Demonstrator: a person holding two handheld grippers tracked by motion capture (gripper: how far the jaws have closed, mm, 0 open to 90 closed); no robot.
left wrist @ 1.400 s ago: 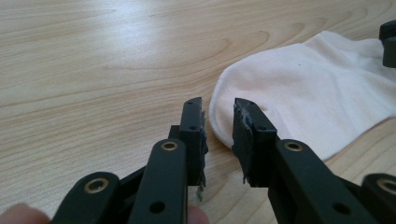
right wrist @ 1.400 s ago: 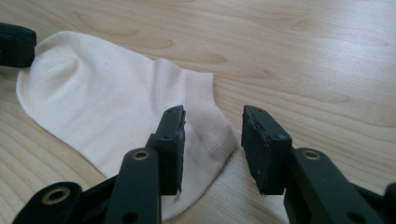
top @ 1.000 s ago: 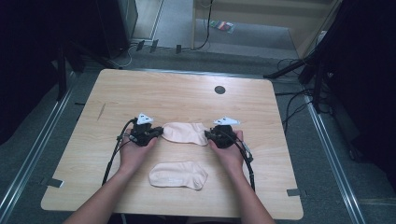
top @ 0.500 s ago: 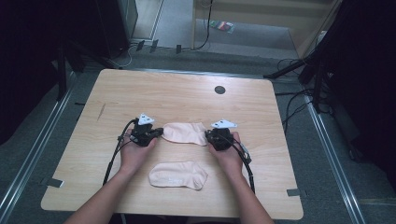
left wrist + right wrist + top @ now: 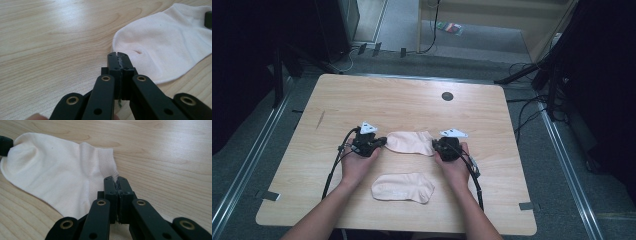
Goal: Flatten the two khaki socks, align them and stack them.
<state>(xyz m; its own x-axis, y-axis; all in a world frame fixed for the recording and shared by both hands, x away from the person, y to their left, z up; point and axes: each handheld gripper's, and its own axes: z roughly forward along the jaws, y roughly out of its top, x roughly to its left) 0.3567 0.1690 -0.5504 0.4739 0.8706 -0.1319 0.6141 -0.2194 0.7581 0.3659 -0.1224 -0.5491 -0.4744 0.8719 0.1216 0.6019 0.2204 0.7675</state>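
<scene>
Spanning the middle of the pale wooden table (image 5: 412,105), the far cream ankle sock (image 5: 409,142) lies flat, a matching cream sock (image 5: 403,187) nearer the person. The left gripper (image 5: 379,143) has its jaws pressed together on the toe edge; the right gripper (image 5: 435,148), jaws having just closed, pinches the cuff. Gripping looks done; lifting and pairing the socks remain.

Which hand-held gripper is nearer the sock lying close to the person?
Left, narrowly. The near sock lies between both; the left hand-held gripper is up-left of it, the right hand-held gripper up-right.
</scene>
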